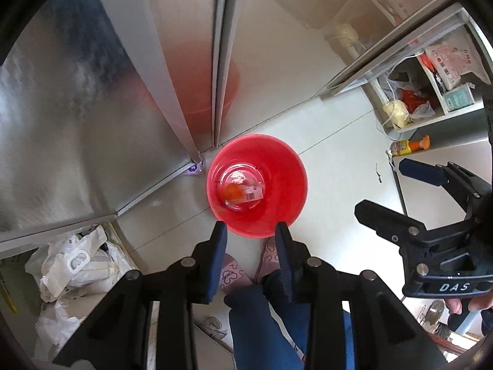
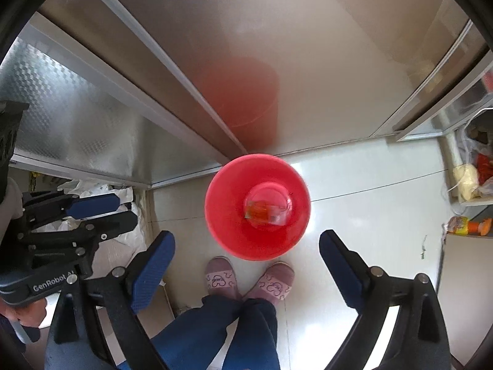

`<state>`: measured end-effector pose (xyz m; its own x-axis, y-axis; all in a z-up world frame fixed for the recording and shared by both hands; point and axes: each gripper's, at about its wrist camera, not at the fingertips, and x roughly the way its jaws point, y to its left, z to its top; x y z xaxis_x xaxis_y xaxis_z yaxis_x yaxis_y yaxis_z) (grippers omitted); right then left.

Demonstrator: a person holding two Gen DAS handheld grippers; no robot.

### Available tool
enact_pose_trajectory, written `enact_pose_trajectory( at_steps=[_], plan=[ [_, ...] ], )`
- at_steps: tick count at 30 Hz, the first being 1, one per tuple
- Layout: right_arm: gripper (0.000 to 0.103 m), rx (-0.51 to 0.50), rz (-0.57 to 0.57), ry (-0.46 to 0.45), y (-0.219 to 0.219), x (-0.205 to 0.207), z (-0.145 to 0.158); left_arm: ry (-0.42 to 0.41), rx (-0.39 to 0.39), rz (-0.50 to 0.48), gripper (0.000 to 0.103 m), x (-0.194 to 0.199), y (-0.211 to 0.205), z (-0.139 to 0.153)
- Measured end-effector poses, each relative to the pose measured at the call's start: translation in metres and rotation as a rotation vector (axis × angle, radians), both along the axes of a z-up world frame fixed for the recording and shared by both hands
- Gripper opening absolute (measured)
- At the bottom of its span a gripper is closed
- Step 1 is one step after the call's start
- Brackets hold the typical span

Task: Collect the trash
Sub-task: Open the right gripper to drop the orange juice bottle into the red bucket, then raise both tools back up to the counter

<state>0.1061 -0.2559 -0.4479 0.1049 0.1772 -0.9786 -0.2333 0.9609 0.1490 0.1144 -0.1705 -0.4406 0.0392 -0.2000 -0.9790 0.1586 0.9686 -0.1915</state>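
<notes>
Hovering: I held both grippers pointed down over the red bucket, which stood on the floor beside the metal cabinet.
Left gripper: jaws slightly apart, pinching nothing.
Right gripper: jaws spread wide, empty.
Trash: an orange wrapper lay at the bucket's bottom.

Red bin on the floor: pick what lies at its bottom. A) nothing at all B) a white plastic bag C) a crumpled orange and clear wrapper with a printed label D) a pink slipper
C: both wrist views look straight down into the red bin, and an orange and clear wrapper with a barcode label lies at its bottom.
</notes>
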Motion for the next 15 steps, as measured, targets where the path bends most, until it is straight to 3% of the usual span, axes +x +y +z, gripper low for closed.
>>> enact_pose_trajectory(
  at_steps=[5, 15],
  plan=[
    [0.094, -0.012, -0.038, -0.014, -0.004, -0.005, 0.041, -0.059, 0.004, -0.018, 0.03, -0.005, -0.007, 0.058],
    [0.094, -0.024, -0.005, -0.175, -0.014, -0.007, 0.188, -0.192, 0.023, 0.027, 0.033, -0.021, -0.012, 0.202]
  ],
)
